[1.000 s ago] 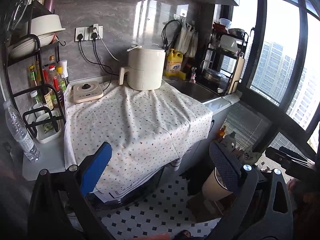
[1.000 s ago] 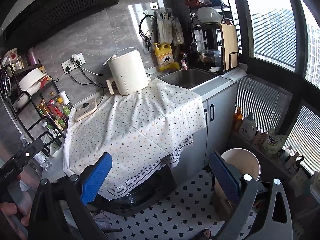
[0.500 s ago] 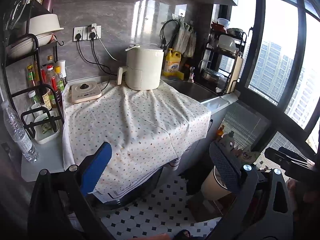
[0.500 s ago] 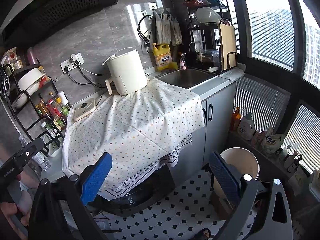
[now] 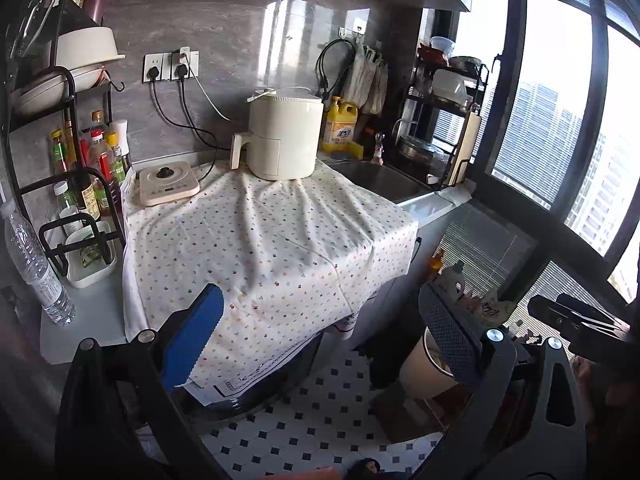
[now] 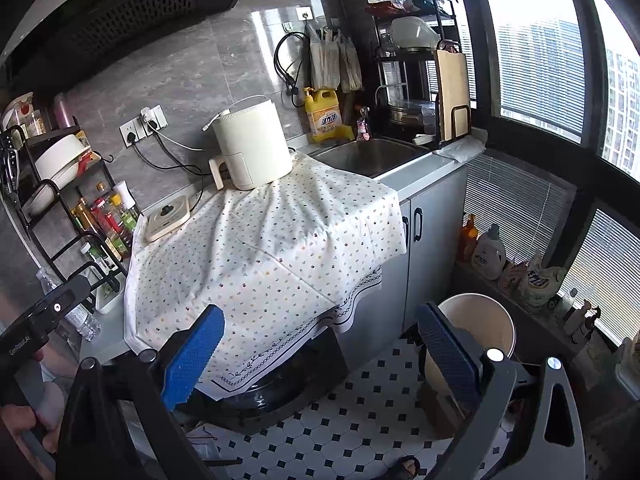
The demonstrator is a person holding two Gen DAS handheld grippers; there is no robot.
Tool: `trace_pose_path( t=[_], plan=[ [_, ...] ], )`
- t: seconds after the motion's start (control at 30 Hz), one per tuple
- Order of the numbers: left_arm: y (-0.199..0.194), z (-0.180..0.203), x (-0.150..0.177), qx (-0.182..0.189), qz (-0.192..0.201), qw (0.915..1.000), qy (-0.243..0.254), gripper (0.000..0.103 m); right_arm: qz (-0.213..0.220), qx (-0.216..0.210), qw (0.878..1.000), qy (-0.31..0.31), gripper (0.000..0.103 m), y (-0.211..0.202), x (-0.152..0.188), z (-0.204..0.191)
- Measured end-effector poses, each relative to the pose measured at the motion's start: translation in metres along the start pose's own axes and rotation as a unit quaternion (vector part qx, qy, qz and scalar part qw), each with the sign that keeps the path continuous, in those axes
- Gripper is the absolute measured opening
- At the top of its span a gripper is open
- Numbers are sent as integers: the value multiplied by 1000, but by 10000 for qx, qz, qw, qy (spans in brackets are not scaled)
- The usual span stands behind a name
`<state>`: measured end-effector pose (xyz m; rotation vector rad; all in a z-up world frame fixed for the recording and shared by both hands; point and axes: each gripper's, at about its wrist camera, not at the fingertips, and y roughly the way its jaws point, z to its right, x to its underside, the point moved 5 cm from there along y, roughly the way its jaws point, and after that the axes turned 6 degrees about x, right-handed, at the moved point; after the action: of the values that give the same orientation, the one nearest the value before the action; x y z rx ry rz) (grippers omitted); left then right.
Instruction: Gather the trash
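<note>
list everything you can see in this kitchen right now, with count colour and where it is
air fryer: 1, cream, back of counter on the cloth
dotted cloth: 1, white, draped over counter
small cooker: 1, cream, left of air fryer
detergent jug: 1, yellow, beside sink
sink: 1, steel, right of the cloth
cutting board: 1, wooden, upright in rack
water bottle: 1, clear, counter's left edge
bin: 1, beige, on floor
left gripper: blue pads, open, empty
right gripper: blue pads, open, empty
</note>
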<state>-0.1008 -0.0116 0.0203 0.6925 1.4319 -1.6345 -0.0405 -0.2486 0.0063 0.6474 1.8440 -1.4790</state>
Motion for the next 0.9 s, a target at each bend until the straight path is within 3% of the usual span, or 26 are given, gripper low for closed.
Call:
trace_pose_path(
  t=[0.9],
  plan=[
    [-6, -4, 4, -41, 34, 10000, 1, 97, 4, 21, 10000, -33, 95, -4, 2, -3]
  ],
)
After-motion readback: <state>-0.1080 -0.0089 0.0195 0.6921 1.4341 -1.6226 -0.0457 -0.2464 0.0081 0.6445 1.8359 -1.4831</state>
